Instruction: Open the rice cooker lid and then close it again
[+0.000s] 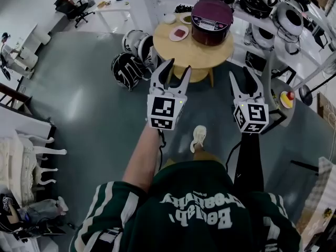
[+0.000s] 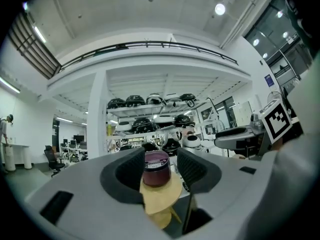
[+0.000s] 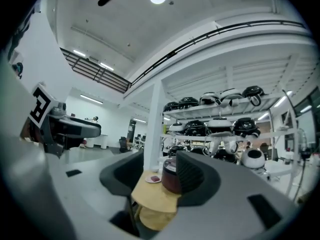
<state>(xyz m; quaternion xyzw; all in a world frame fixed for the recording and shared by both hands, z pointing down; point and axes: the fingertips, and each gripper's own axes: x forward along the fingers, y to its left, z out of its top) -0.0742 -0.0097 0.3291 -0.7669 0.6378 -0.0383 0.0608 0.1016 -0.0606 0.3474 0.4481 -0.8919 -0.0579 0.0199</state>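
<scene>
Seen from above, a person in a green shirt stands on a grey floor, one shoe (image 1: 198, 138) stepped forward, facing a small round wooden counter (image 1: 176, 50) that is well apart from both tools. On the counter sits a dark maroon rice cooker (image 1: 211, 21) with its lid (image 1: 212, 10) down; beside it are a pink plate (image 1: 179, 33) and a small white bowl (image 1: 169, 18). The left gripper (image 1: 178, 66) and the right gripper (image 1: 239, 72) are held out level, side by side. The jaws of both are released, with only air between them. In the left gripper view the cooker (image 2: 156, 168) shows far off, framed in the gap between the jaws. In the right gripper view it (image 3: 169, 176) sits partly behind the right-hand jaw. The lid has not yet been touched, so the step in hand seems to be the approach. To do it well, come right up to the counter and stop squarely in front of the cooker's panel. The latch is too small to make out from here, so find it from close up. One tool would probably best steady the body while the other works the lid. Keep clear of the plate and bowl.
</scene>
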